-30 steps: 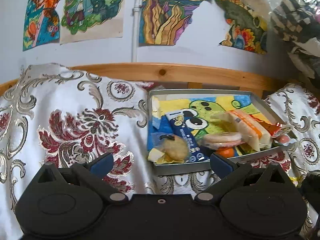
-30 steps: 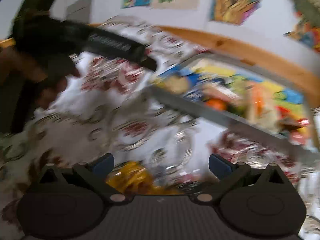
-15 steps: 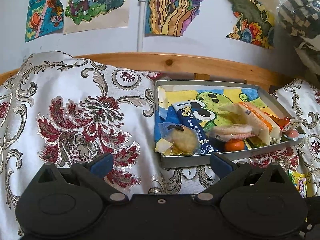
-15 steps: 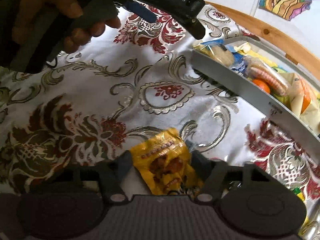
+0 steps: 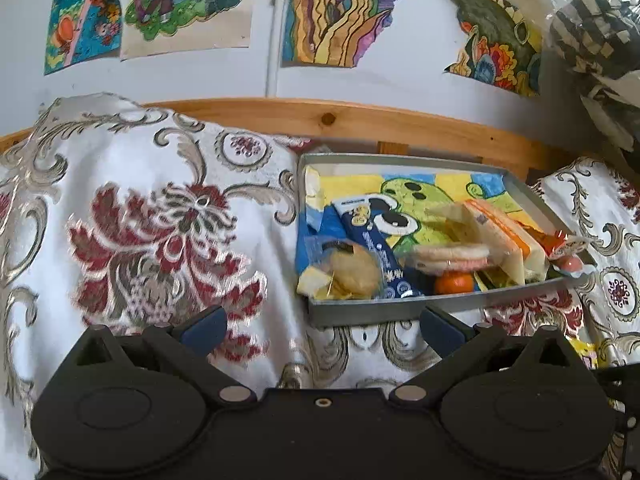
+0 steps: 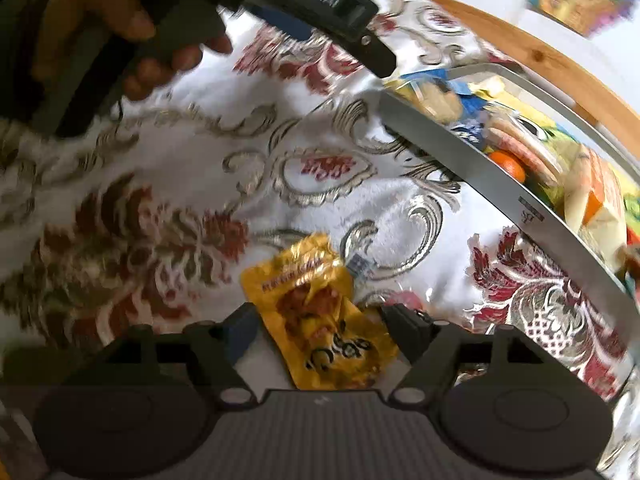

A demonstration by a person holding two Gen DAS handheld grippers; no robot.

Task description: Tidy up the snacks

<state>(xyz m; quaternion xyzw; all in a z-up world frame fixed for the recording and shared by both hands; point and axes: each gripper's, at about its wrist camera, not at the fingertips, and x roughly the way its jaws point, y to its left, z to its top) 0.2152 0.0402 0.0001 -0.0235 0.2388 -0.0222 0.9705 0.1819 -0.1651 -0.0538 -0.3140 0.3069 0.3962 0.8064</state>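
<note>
A yellow snack packet point(image 6: 320, 320) lies on the floral cloth, and my right gripper point(image 6: 322, 332) is shut on it, one finger at each side. The grey metal tray point(image 6: 460, 152) stands to its right, holding a wrapped cookie point(image 5: 352, 272), a blue bar point(image 5: 376, 248), a small orange point(image 5: 454, 282), pink wafers point(image 5: 452, 256) and a sandwich pack point(image 5: 496, 236). My left gripper point(image 5: 322, 326) hangs open just in front of the tray's near rim point(image 5: 360, 312), with nothing between its fingers. A corner of the yellow packet point(image 5: 584, 354) shows at lower right in the left wrist view.
A hand point(image 6: 100, 32) holds the left gripper's body point(image 6: 320, 12) above the cloth. A wooden rail point(image 5: 328, 118) runs behind the tray under a wall with drawings. A striped bundle in plastic point(image 5: 592, 32) hangs at top right. Bare cloth point(image 5: 160, 232) spreads left of the tray.
My right gripper went from wide open to shut around the yellow packet, and its view has swung lower over the cloth. The left gripper stayed open, drifting only slightly.
</note>
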